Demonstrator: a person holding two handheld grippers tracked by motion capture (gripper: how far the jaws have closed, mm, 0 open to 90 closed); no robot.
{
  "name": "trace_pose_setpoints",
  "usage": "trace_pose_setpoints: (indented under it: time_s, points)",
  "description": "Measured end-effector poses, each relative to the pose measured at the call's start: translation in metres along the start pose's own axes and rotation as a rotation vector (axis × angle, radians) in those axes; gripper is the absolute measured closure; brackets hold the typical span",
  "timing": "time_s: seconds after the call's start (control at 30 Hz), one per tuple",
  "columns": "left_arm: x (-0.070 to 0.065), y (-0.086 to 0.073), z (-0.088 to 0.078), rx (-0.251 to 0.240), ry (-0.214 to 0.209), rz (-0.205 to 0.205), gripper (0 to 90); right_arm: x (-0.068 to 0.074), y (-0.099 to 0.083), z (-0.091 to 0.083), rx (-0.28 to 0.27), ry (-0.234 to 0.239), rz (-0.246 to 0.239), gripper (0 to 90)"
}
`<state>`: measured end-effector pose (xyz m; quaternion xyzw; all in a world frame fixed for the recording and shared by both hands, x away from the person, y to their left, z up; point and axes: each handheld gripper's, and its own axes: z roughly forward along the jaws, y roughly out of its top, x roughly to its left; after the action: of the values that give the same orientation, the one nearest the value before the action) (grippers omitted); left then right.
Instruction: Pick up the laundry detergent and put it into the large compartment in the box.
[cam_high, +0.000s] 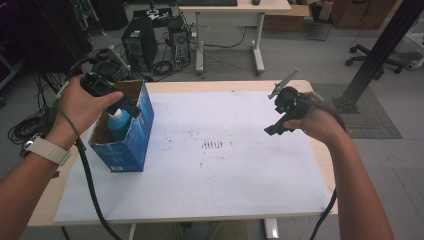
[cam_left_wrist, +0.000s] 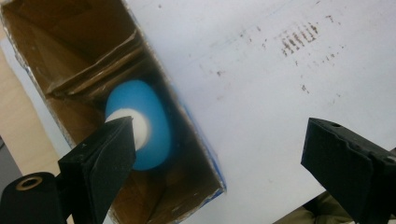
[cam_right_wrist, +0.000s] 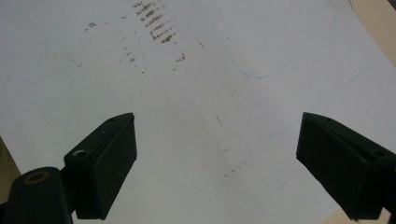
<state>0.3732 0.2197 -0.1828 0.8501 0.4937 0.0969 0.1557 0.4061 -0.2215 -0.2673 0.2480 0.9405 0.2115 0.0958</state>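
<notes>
An open-topped blue cardboard box (cam_high: 131, 142) stands at the left of the table. A blue bottle (cam_high: 118, 123) with a white cap stands upright inside it. My left gripper (cam_high: 126, 106) hangs just above the box's mouth and points down into it. In the left gripper view the box (cam_left_wrist: 70, 51) shows its brown inside, with the blue bottle (cam_left_wrist: 156, 107) and its white cap (cam_left_wrist: 141, 129) below. The left gripper (cam_left_wrist: 219, 135) is open and its jaws touch nothing. My right gripper (cam_high: 273, 129) is held above the right side of the table. There the right gripper (cam_right_wrist: 217, 128) is open over bare white sheet.
A white sheet (cam_high: 215, 170) covers most of the wooden table (cam_high: 200, 85), with small dark marks (cam_high: 212, 145) near its middle. On the floor behind are a computer tower (cam_high: 140, 42), cables, a desk (cam_high: 230, 10) and a black post (cam_high: 372, 55) at the right.
</notes>
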Motion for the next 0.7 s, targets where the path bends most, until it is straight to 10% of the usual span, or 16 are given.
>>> trace_pose_setpoints:
  time_s: [0.7]
  points:
    - [-0.031,-0.001,-0.003,0.007,-0.051,0.159,10.3,0.002,0.001,-0.001,-0.005,-0.001,-0.001,12.3]
